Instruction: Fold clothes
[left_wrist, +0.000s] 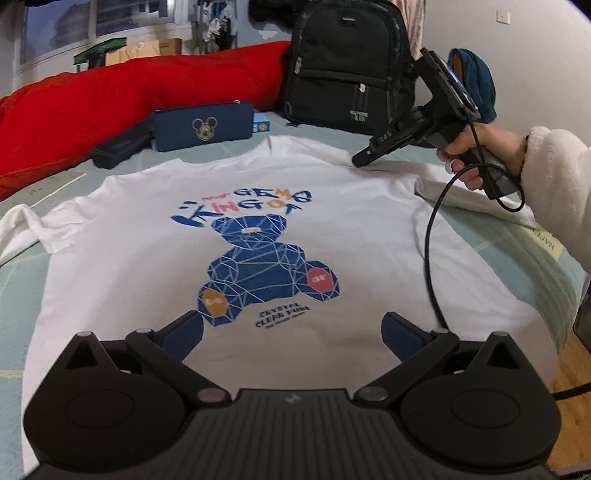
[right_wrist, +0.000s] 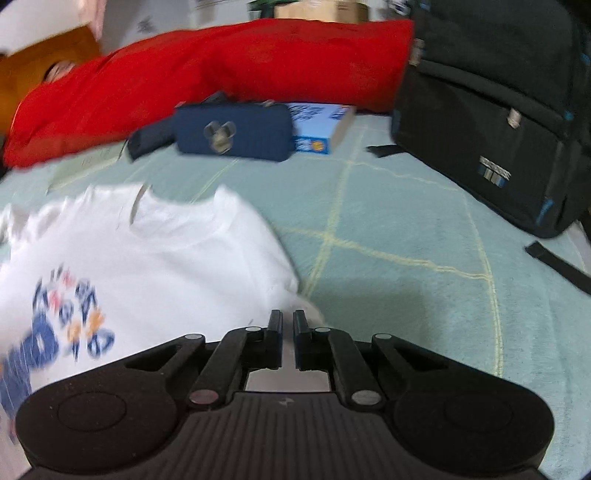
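T-shirt (left_wrist: 147, 229) print reads "KING OF" above a blue bear (left_wrist: 266, 269).

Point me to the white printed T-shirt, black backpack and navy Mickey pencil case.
White printed T-shirt (left_wrist: 147, 266): left wrist view, plain fabric left of the bear print.
Black backpack (left_wrist: 347, 74): left wrist view, front panel above the pocket.
Navy Mickey pencil case (right_wrist: 258, 125): right wrist view, face right of the badge.

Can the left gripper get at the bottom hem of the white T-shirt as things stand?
Probably yes. The left gripper hovers open over the lower part of the white T-shirt, which lies flat on the bed with nothing on it there; only the black cable crosses nearby.
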